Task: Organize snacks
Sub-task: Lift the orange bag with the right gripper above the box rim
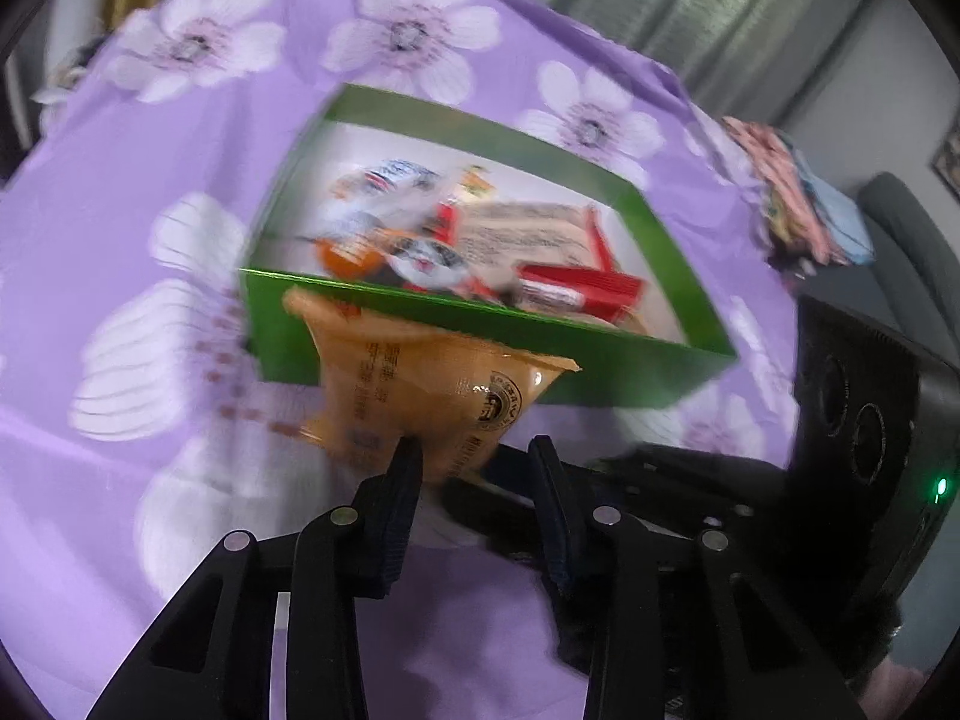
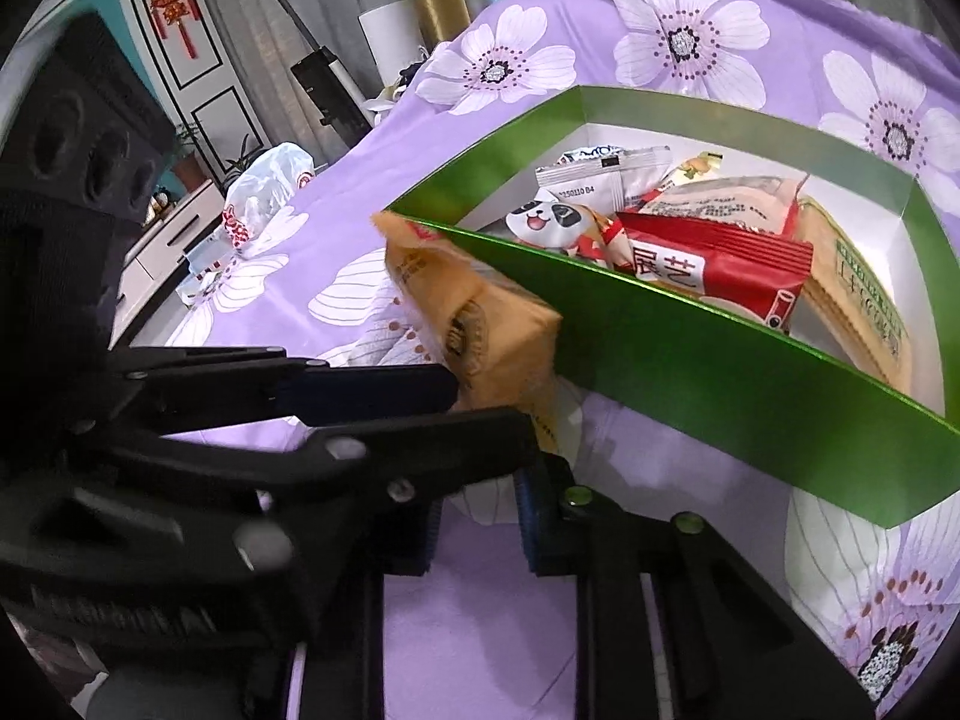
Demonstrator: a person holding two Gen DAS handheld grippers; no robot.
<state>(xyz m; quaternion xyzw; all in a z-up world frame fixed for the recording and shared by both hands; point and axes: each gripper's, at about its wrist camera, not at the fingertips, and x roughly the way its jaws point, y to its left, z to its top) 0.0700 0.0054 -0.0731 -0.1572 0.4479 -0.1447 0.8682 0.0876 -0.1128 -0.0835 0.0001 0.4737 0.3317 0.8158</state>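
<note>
Left hand-held gripper (image 1: pixel 474 450) clamps orange snack packet (image 1: pixel 420 384) by its lower end, packet just outside near wall of green box (image 1: pixel 600 372). Right hand-held gripper (image 2: pixel 474 516) narrow, holding nothing, below box on purple floral cloth (image 2: pixel 480 630).

An orange snack packet (image 1: pixel 420 384) sits mid-frame in the left wrist view, tilted, crinkled, a round dark seal printed near its lower right, its top edge against the near wall of the green box (image 1: pixel 600 354). The box, open-topped with a white interior, lies across the centre on the purple flowered bedspread. Inside it: a red wrapper (image 2: pixel 714 267) with white characters, a panda-faced packet (image 2: pixel 549 219), a white sachet (image 2: pixel 600 177), and a tan packet (image 2: pixel 858 294) at the right end.
</note>
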